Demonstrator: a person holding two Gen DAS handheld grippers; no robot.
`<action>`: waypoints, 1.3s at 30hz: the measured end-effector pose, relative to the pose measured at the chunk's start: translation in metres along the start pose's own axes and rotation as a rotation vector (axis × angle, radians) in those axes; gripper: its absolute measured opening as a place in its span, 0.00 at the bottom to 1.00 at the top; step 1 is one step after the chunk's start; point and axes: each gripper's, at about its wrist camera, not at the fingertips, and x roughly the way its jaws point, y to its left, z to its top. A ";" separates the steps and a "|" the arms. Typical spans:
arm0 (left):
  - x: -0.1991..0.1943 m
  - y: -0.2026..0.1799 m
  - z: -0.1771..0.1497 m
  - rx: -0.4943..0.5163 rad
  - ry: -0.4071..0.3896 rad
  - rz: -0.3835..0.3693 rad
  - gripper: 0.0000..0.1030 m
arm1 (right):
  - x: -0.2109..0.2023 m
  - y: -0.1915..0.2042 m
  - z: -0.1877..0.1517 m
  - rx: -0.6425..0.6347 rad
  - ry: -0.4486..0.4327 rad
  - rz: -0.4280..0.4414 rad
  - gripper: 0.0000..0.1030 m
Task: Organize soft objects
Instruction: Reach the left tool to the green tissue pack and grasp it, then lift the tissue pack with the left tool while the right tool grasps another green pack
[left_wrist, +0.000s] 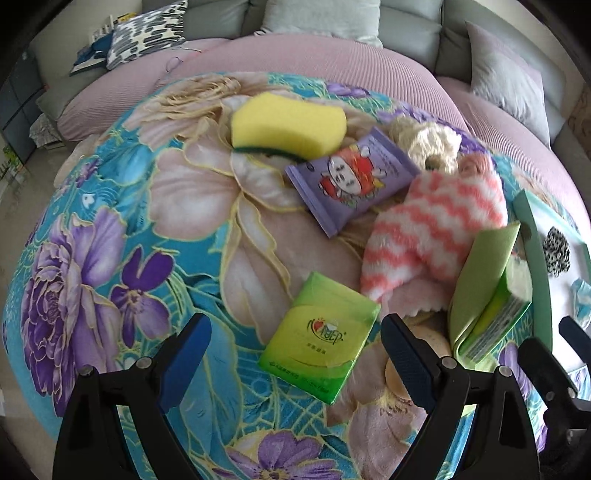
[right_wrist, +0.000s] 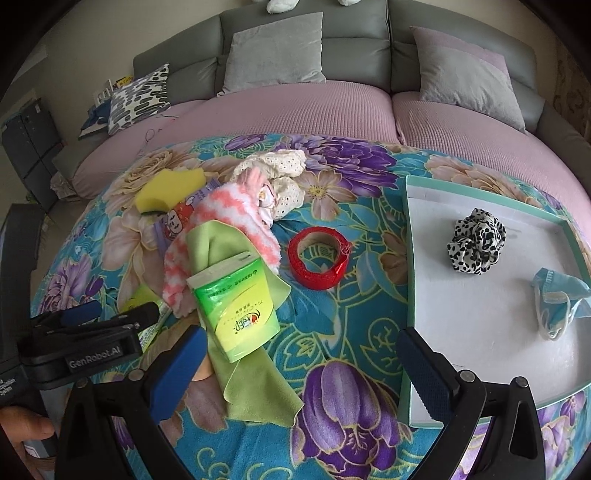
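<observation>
Across the bed lies a floral blanket (right_wrist: 332, 314), and on its right side sits a teal-rimmed tray (right_wrist: 410, 295) holding a spotted scrunchie (right_wrist: 474, 242) and a blue face mask (right_wrist: 557, 299). Left of the tray, a pink-striped sock (left_wrist: 436, 229) lies against a purple wipes pack (left_wrist: 351, 177), with a yellow sponge (left_wrist: 288, 127) beyond. Nearer, a green tissue pack (left_wrist: 319, 338) lies flat between the fingers of the left tool (left_wrist: 295, 350), spread wide and gripping nothing. Jaws of the right tool (right_wrist: 301, 363) also stand apart, empty, beside a second tissue pack (right_wrist: 236, 302) on a green cloth (right_wrist: 258, 398).
</observation>
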 end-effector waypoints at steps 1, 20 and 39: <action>0.002 0.000 0.000 0.000 0.006 -0.006 0.90 | 0.001 0.001 0.000 -0.001 -0.001 0.001 1.00; 0.012 0.001 -0.002 0.002 0.049 -0.103 0.59 | 0.013 0.008 0.003 -0.002 -0.015 0.059 1.00; -0.002 0.016 0.001 -0.022 0.019 -0.080 0.59 | 0.034 0.012 0.004 0.013 -0.014 0.169 0.51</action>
